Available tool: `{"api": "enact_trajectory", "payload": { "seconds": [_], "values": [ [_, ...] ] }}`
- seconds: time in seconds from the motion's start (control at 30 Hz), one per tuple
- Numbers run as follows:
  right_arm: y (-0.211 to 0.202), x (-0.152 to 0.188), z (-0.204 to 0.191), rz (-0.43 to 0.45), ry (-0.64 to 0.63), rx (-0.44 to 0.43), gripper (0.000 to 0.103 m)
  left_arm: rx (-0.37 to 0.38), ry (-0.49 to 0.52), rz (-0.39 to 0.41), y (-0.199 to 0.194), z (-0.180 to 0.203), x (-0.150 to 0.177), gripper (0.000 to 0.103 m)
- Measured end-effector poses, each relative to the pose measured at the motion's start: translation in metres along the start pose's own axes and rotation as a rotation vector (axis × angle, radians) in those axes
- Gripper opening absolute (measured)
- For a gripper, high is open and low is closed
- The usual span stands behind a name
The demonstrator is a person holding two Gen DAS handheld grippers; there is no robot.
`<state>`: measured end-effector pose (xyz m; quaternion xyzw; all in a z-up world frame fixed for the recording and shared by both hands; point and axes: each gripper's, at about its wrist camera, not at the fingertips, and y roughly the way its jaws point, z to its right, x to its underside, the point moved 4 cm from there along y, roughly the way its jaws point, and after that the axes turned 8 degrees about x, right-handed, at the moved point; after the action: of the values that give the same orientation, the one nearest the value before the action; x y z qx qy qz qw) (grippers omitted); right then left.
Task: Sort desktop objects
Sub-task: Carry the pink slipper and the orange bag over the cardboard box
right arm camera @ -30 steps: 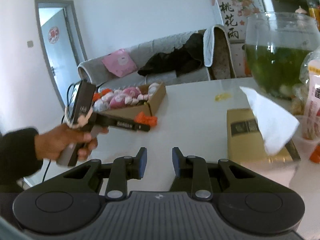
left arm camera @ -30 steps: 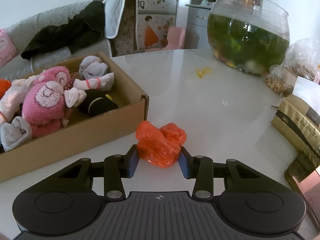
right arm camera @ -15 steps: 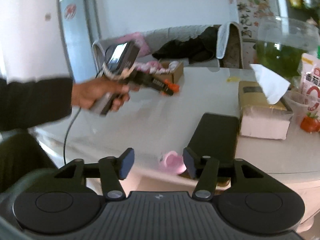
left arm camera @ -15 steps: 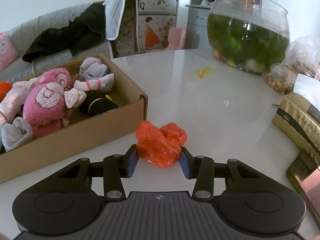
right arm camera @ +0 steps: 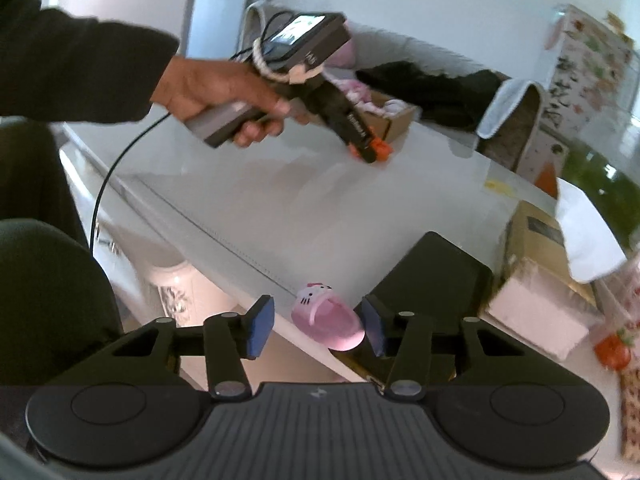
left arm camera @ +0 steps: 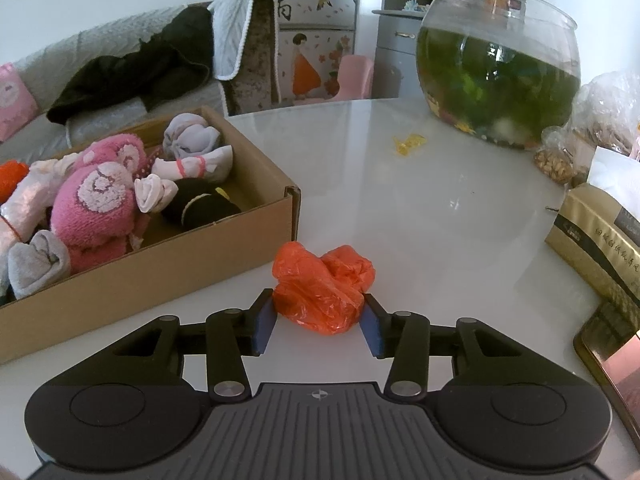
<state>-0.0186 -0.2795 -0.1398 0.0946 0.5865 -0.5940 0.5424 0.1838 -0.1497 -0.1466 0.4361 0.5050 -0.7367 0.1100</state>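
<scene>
My left gripper (left arm camera: pixel 317 322) is shut on a crumpled orange plastic bag (left arm camera: pixel 322 292) that rests on the white table (left arm camera: pixel 420 220), just right of an open cardboard box (left arm camera: pixel 168 264) full of rolled socks. In the right wrist view the left gripper (right arm camera: pixel 368 150) shows far off with the orange bag (right arm camera: pixel 382 152) in it, beside the box (right arm camera: pixel 394 118). My right gripper (right arm camera: pixel 316 326) is open and holds nothing. It hangs off the table's near edge. A pink Hello Kitty slipper (right arm camera: pixel 326 322) on the floor below shows between its fingers.
A glass fishbowl (left arm camera: pixel 496 68) stands at the back right. A gold tissue box (left arm camera: pixel 600 240) and a phone (left arm camera: pixel 616 364) lie at the right. A black slab (right arm camera: pixel 432 280) and the tissue box (right arm camera: pixel 540 248) sit near the right gripper. A sofa stands behind.
The right gripper has swung back and down off the table edge and opened wider. The left gripper has stayed shut on the orange bag, nearly still.
</scene>
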Motion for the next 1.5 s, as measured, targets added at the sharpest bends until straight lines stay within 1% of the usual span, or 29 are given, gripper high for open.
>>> {"api": "enact_trajectory", "payload": {
  "seconds": [0.17,0.27,0.33,0.5,0.77,0.97,1.17,1.4,1.5],
  "values": [
    [0.010,-0.004,0.011,-0.002,0.005,-0.049,0.037,0.001,0.000,0.000,0.000,0.000,0.000,0.053],
    [0.020,-0.010,0.019,0.002,0.060,-0.088,0.036,0.002,-0.001,-0.001,0.000,-0.001,0.000,0.053],
    [0.027,-0.014,0.020,0.009,0.082,-0.099,0.036,0.002,-0.004,-0.003,-0.001,-0.002,0.000,0.053],
    [0.043,-0.017,0.023,0.016,0.196,-0.146,0.036,-0.003,0.000,-0.010,-0.006,-0.006,0.001,0.052],
    [0.045,-0.030,0.032,0.065,0.273,-0.146,0.036,-0.021,0.015,0.007,-0.024,-0.013,0.003,0.051],
    [0.048,-0.049,0.051,0.106,0.336,-0.142,0.036,-0.038,0.008,0.031,-0.044,-0.023,0.001,0.051],
    [0.054,-0.074,0.073,0.149,0.398,-0.138,0.036,-0.059,0.021,0.074,-0.075,-0.030,-0.007,0.050],
    [0.053,-0.117,0.088,0.206,0.395,-0.126,0.036,-0.087,0.041,0.163,-0.133,-0.040,-0.032,0.050],
    [0.057,-0.136,0.096,0.228,0.415,-0.134,0.036,-0.106,0.043,0.196,-0.157,-0.049,-0.044,0.051]
  ]
}}
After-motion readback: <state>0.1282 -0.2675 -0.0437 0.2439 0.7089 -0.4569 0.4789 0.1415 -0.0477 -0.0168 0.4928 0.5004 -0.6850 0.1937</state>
